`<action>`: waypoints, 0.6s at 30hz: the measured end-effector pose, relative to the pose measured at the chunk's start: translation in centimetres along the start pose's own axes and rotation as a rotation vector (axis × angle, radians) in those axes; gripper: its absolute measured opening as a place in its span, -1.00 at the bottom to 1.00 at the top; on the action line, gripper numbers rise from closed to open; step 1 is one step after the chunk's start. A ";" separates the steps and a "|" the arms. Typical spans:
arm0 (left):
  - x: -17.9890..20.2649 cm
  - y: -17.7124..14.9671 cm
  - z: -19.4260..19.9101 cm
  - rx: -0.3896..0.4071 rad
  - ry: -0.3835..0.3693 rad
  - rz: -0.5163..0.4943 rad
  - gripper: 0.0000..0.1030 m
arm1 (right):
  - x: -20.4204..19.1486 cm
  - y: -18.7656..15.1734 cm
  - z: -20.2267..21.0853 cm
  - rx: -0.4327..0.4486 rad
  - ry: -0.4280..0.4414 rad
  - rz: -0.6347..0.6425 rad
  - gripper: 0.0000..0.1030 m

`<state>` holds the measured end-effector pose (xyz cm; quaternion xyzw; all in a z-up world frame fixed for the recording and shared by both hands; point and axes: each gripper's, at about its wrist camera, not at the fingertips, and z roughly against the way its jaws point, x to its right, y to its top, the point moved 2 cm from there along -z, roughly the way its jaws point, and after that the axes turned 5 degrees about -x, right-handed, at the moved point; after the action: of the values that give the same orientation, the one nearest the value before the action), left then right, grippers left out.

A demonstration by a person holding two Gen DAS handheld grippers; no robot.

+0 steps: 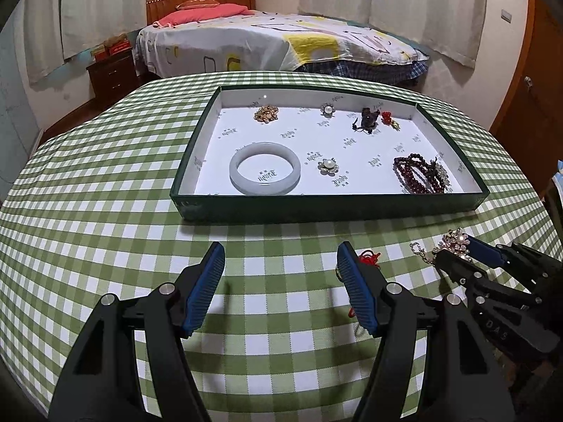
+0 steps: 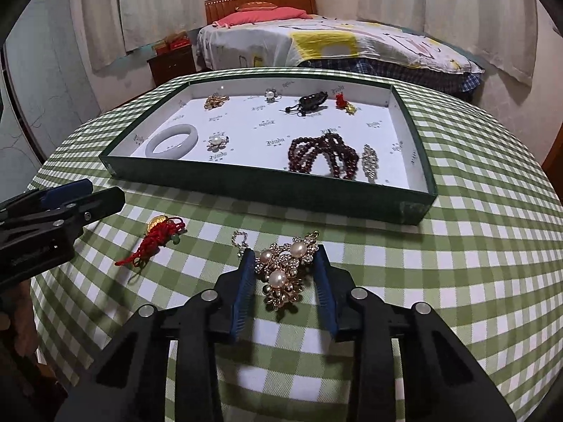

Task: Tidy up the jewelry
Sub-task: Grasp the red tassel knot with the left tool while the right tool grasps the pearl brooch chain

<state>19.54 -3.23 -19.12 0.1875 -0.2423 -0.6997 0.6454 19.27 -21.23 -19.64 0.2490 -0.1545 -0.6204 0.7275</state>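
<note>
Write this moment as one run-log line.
left gripper: open, empty | right gripper: open around pearl brooch on tablecloth | red charm: outside tray

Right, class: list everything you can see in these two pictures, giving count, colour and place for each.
Tray: one, dark green, white lining, on the table.
Bangle: one, pale, tray's near left.
Pearl flower brooches: two, silver, in the tray.
Gold brooch: one, tray's far left.
Bead bracelet: one, dark red, tray's near right.
Red knot charm: one, on the cloth.
Pearl brooch: one, gold, between the right gripper's fingers.
Tablecloth: one, green-white check.
Bed: one, behind.
Left gripper: open.
Right gripper: around the pearl brooch, grip unclear.
</note>
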 end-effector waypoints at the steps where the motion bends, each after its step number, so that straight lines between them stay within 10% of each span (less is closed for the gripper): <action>1: 0.1 0.0 -0.1 0.000 -0.001 -0.002 0.26 | 0.1 0.0 0.1 0.001 -0.003 -0.002 -0.35; 18: 3.9 -0.8 -1.0 -0.037 -0.053 -0.084 0.21 | 3.9 -0.9 2.0 0.024 -0.058 -0.063 -0.64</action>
<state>19.07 -7.18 -20.24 0.1669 -0.2381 -0.7353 0.6122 18.19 -25.48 -18.76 0.2446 -0.1750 -0.6479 0.6998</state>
